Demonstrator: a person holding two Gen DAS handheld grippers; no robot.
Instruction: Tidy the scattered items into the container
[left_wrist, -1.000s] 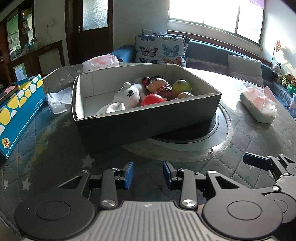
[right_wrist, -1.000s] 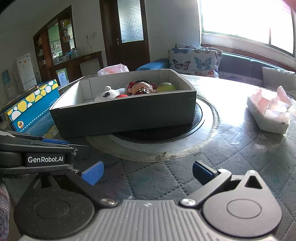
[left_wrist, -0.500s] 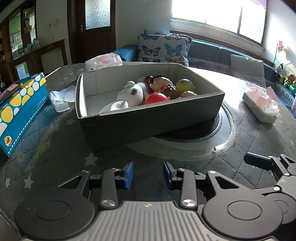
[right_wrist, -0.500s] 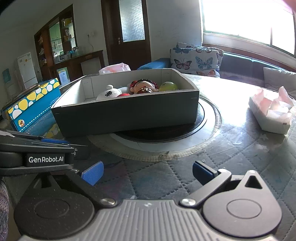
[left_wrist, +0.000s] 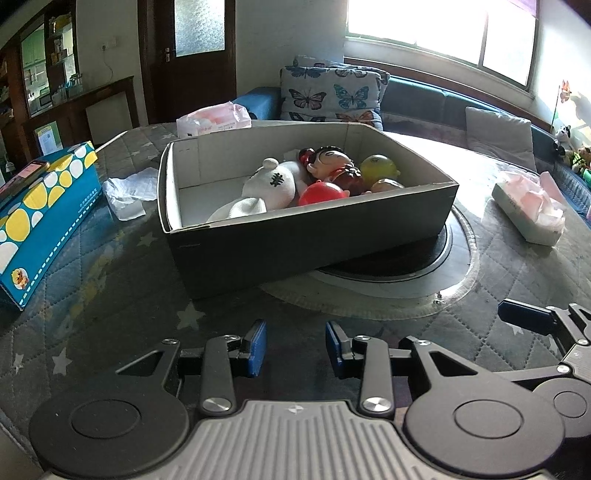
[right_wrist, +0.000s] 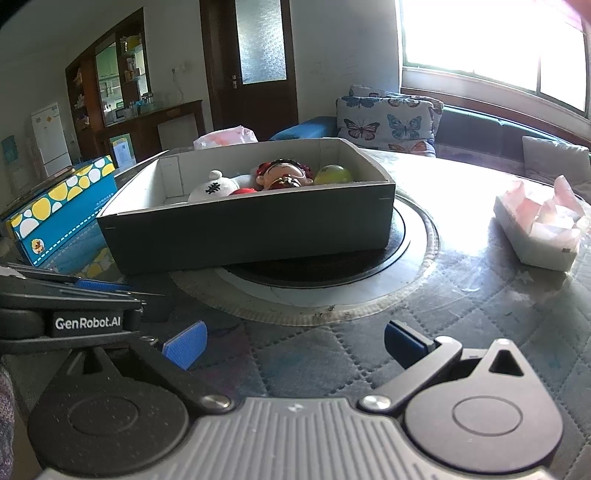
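on turntable (left_wrist: 388, 280): box (left_wrist: 295, 236), long axis left-right, toys (left_wrist: 317, 177) inside.

We see a dark grey cardboard box (left_wrist: 306, 236) with a pale inside, holding a white plush toy (left_wrist: 275, 184), a red ball (left_wrist: 320, 194) and a yellow ball (left_wrist: 378, 167). A blue carton (left_wrist: 40, 218) carries yellow and white dots. The quilted grey tablecloth (left_wrist: 122, 280) bears pale stars. Butterflies pattern the cushion (left_wrist: 328, 96).

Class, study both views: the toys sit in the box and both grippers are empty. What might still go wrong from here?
1. The box overhangs the round turntable; a nudge may tip it.
2. The crumpled tissue beside the box may get left out.
3. The two grippers, left and right, sit close and may collide.
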